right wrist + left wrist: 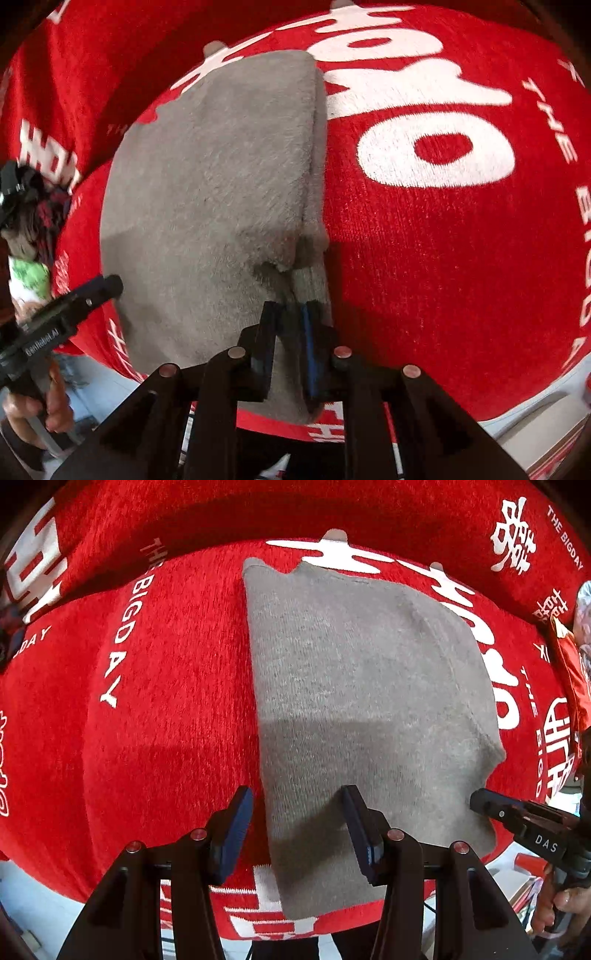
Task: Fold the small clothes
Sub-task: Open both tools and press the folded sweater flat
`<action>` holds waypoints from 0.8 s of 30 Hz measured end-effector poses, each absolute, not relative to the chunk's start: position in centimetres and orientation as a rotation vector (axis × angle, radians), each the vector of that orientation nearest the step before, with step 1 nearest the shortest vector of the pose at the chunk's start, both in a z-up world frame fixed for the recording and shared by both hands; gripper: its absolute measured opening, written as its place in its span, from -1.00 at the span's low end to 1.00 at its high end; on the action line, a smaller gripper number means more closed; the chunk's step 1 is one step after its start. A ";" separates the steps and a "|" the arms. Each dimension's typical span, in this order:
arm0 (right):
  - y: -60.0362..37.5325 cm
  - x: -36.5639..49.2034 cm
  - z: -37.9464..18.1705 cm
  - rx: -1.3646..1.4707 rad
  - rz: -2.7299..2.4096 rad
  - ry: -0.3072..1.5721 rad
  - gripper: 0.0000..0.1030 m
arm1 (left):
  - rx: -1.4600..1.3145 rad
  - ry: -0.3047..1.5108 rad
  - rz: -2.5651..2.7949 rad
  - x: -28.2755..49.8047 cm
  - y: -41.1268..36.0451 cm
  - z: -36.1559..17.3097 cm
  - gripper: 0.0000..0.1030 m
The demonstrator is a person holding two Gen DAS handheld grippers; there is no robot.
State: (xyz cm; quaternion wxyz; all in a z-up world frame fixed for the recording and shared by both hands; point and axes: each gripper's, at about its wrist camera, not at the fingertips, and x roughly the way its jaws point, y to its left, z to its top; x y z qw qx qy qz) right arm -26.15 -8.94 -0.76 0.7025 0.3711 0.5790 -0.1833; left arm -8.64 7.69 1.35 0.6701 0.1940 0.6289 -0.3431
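A grey knitted garment lies flat on a red cover printed with white characters and the words "THE BIGDAY". The cover drapes over a cushioned seat, and the garment sits on its middle, running from the near edge toward the back. Its left side forms a straight line, while its right side curves and shows a doubled layer along the fold.

The right gripper is at the garment's near right corner, its jaws clamped on a bunched bit of the grey fabric, which rises slightly off the cover there. The left gripper hovers over the near left part of the garment with its jaws wide apart, one finger above the red cover just beyond the garment's left side, the other above the grey knit. Whether its tips touch the fabric cannot be told.

Past the left end of the cover, the right wrist view shows a pile of dark and green clothes.
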 end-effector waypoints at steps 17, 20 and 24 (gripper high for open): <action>-8.3 -28.6 2.2 0.886 -0.452 1.306 -0.65 | 0.460 1.424 -0.776 -9.5 9.3 3.9 0.02; -8.1 -28.8 3.5 0.889 -0.460 1.311 -0.65 | 0.457 1.423 -0.786 -9.9 9.6 5.2 0.02; -7.4 -28.8 5.8 0.884 -0.454 1.299 -0.51 | 0.472 1.410 -0.805 -10.4 10.0 7.2 0.02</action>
